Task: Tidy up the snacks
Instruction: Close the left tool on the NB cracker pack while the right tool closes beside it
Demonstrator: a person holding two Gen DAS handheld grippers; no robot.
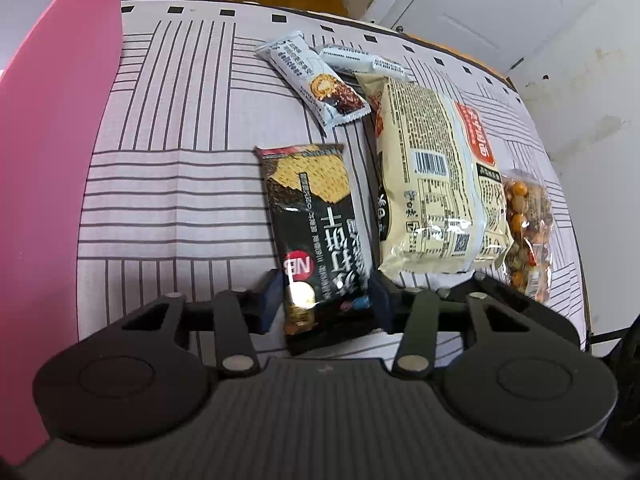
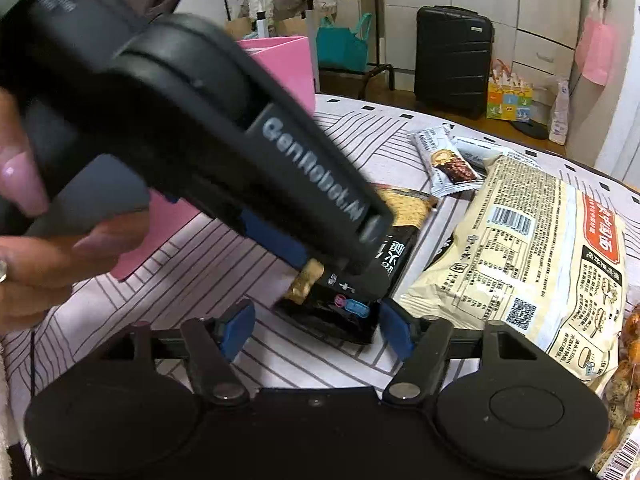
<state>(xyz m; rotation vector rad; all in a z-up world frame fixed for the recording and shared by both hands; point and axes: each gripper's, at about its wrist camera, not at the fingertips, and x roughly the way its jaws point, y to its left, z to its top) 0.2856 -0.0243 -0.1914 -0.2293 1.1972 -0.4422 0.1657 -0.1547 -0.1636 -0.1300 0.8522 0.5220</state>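
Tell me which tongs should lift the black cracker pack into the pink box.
Left. The left tongs already straddle the cracker pack, pads at both its sides, and the pink box stands on that side. The right tongs are open at the pack's end only.
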